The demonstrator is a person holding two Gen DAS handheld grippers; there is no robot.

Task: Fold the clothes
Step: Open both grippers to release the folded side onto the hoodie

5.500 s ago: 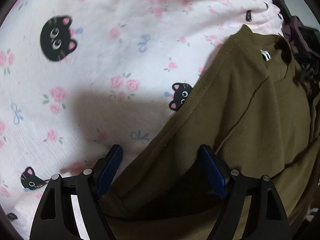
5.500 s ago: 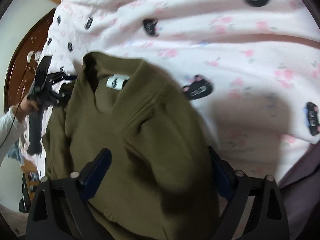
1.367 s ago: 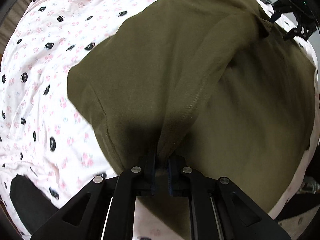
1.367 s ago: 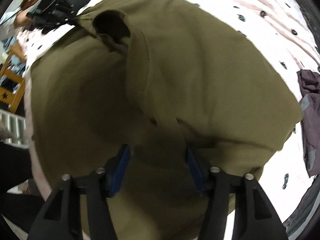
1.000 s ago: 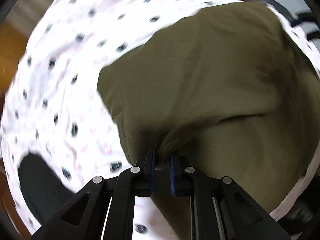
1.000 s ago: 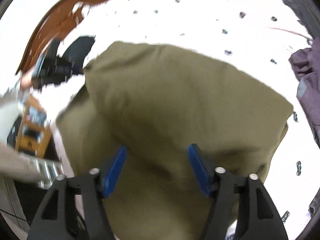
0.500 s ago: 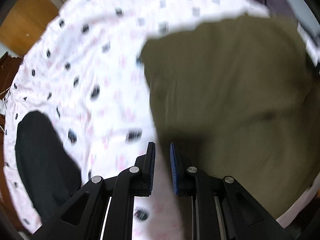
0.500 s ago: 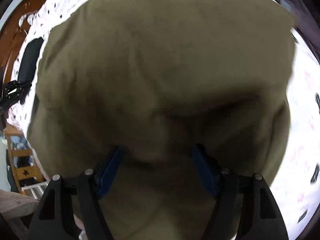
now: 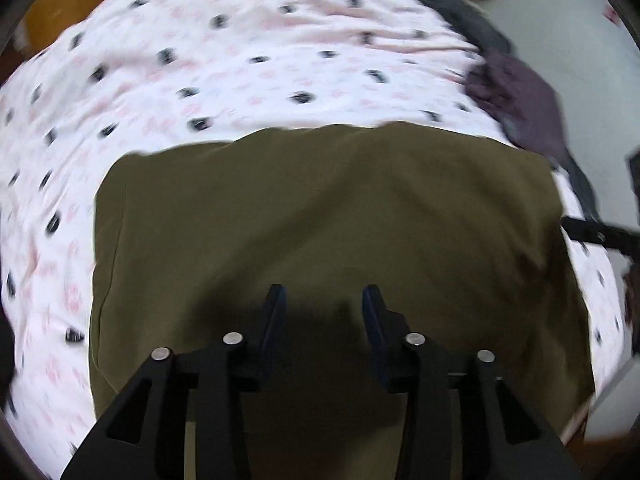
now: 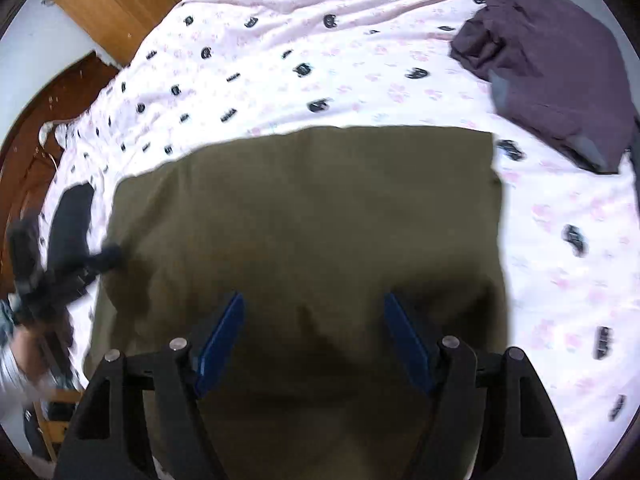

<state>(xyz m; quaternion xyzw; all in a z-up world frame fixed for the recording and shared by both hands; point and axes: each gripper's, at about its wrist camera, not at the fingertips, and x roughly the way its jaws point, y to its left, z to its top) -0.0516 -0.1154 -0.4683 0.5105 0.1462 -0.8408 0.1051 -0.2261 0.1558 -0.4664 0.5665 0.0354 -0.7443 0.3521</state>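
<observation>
An olive-green garment (image 9: 328,216) lies folded in a rough rectangle on the pink cat-print bedsheet (image 9: 240,60); it also shows in the right wrist view (image 10: 312,216). My left gripper (image 9: 323,304) is open and empty above the garment's near part. My right gripper (image 10: 314,312) is open wider, also empty, above the same garment. The garment's collar and sleeves are hidden inside the fold.
A dark purple garment (image 10: 552,64) lies crumpled at the bed's far right, also in the left wrist view (image 9: 520,100). A black garment (image 10: 70,220) lies at the left bed edge. A wooden headboard (image 10: 36,128) and wardrobe (image 10: 116,4) stand beyond the bed.
My left gripper was shut on the olive garment and has opened and let it go. The garment has been swung over and now lies flat and folded. The right gripper stays open.
</observation>
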